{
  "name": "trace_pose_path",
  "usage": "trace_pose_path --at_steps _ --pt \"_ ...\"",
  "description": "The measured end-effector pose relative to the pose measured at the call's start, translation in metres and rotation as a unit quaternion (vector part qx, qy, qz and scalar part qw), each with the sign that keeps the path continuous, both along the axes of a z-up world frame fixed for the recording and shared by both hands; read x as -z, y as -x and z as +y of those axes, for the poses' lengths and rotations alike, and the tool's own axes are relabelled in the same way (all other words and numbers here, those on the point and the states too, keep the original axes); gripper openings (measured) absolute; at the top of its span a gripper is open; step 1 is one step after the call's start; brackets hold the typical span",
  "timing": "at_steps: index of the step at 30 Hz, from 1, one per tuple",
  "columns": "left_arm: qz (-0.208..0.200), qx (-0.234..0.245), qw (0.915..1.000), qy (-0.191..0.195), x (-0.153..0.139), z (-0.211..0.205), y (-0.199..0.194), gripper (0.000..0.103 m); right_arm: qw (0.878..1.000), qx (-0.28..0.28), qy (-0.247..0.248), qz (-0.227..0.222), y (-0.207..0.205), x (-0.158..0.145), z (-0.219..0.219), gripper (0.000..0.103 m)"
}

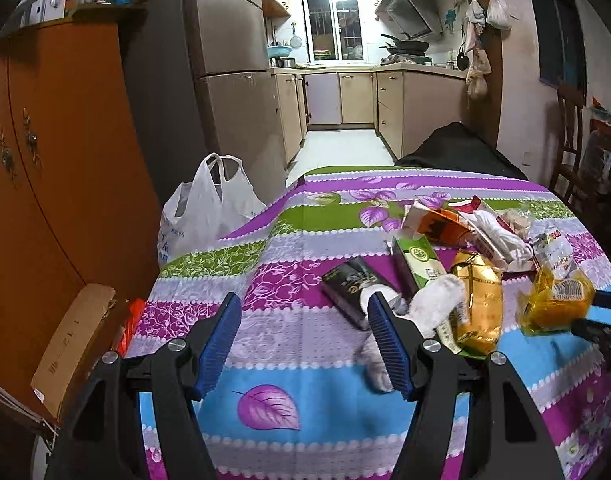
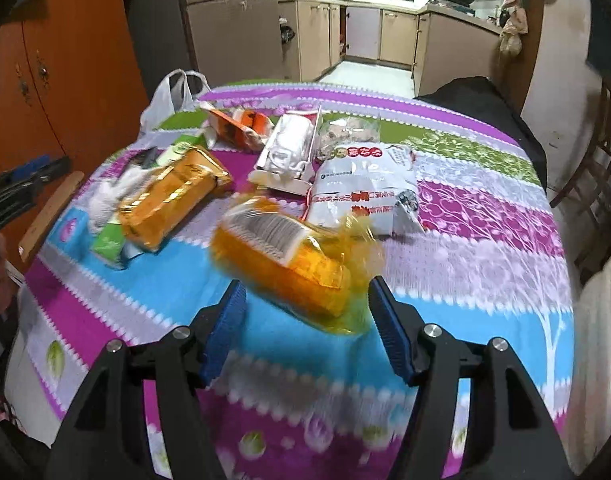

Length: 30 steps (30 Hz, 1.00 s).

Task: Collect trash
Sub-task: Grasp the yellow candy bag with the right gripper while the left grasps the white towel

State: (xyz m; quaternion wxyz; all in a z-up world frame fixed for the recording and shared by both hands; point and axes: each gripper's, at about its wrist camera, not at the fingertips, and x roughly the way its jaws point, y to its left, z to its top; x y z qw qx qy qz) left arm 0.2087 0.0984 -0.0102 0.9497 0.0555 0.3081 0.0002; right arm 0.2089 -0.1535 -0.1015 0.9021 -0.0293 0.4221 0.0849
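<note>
1. The cardboard box [image 1: 71, 350] bore handwritten digits — roughly "1 1 2", blurred.
2. The yellow wrapper [image 1: 555, 302] showed a barcode label, digits unreadable.
3. The white pouch [image 2: 363, 188] carried red Chinese print — illegible.

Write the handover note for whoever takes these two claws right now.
Left claw: open, empty, over the near edge of the table, beside the dark packet and white tissue.
Right claw: open, with the yellow wrapper just ahead of its fingers, not gripped.
Trash lies on the table: gold packet, green carton, orange carton, white pouch.
White plastic bag stands past the table's far left corner.
Done: nothing visibly collected. Left: all of it.
</note>
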Motion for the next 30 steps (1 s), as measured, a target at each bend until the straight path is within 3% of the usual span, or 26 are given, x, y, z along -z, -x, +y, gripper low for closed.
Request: trace_pose_path --at_steps 3,5,7,14,19,21,23,26,28,30 --pt "-0.009 0.013 0.9998 -0.011 -0.001 0.004 0.003 0.068 1.0 -0.015 0.002 0.009 -0.007 0.006 0.003 0.061" --pt "-0.01 0.037 0.9992 -0.013 0.0 0.005 0.003 0.07 1.0 -0.024 0.011 0.004 -0.006 0.008 0.007 0.05" --pt "-0.007 0.064 0.9978 -0.015 0.0 0.001 0.004 0.07 0.999 -0.027 0.018 0.01 -0.005 0.012 0.007 0.019" --pt "0.028 0.146 0.9888 -0.009 0.018 -0.009 0.006 0.071 1.0 -0.022 -0.021 0.0 0.018 0.006 0.001 0.011" --pt "0.062 0.186 0.9799 0.035 0.032 -0.018 0.008 0.071 0.998 -0.008 -0.059 -0.006 0.046 -0.003 -0.007 0.006" --pt "0.074 0.212 0.9725 0.06 0.034 -0.025 0.011 0.071 0.997 0.006 -0.077 -0.001 0.059 -0.004 -0.014 0.006" --pt "0.07 0.229 0.9687 0.065 0.034 -0.034 0.018 0.071 0.996 0.016 -0.089 0.006 0.073 -0.005 -0.019 0.006" --pt "0.058 0.229 0.9707 0.043 0.036 -0.042 0.02 0.071 0.997 0.001 -0.074 0.019 0.093 -0.004 -0.019 0.016" --pt "0.056 0.22 0.9734 0.033 0.037 -0.038 0.014 0.071 0.999 -0.003 -0.042 -0.012 0.105 -0.011 -0.018 0.064" --pt "0.06 0.228 0.9709 0.041 0.037 -0.032 0.005 0.071 0.998 -0.012 -0.02 -0.057 0.112 -0.022 -0.018 0.078"
